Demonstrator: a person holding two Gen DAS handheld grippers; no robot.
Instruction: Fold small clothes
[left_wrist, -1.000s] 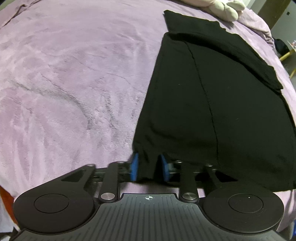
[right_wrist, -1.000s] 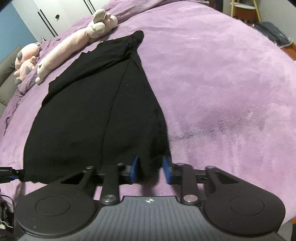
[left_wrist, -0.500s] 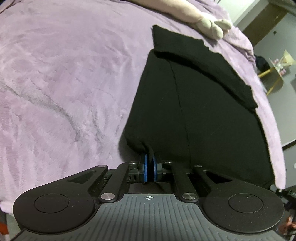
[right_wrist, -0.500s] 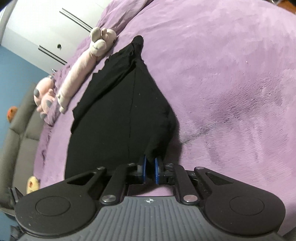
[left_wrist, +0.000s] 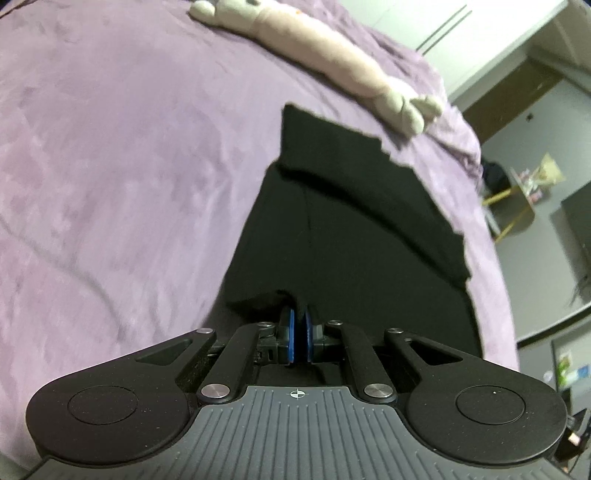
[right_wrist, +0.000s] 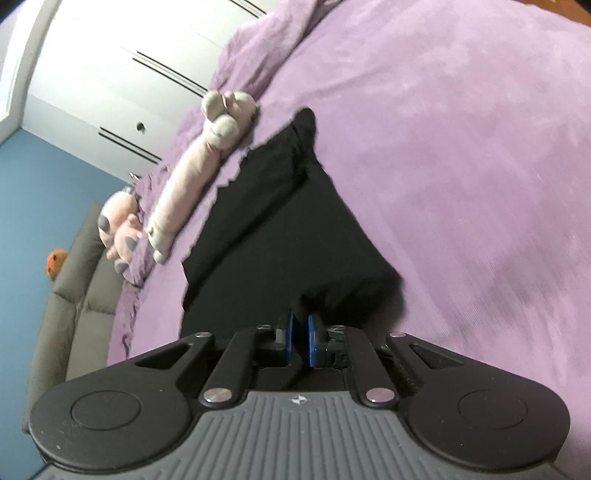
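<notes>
A black garment (left_wrist: 354, 236) lies spread on the purple bedspread (left_wrist: 110, 166), its far end folded over into a band. My left gripper (left_wrist: 299, 334) is shut on the garment's near left corner, which is lifted off the bed. In the right wrist view the same black garment (right_wrist: 280, 221) stretches away from me. My right gripper (right_wrist: 300, 338) is shut on its near right corner, and the cloth bunches up between the blue pads (right_wrist: 314, 341).
A long pink plush toy (left_wrist: 332, 70) lies just beyond the garment's far edge; it shows as the plush toy (right_wrist: 192, 170) in the right wrist view, with pink plush paws (right_wrist: 122, 229) beside it. A grey couch (right_wrist: 70, 306) and a yellow-legged stool (left_wrist: 513, 210) stand off the bed.
Both grippers went from open around the garment's near corners to shut on them. Both then rose and tilted, lifting the near hem off the bed.
</notes>
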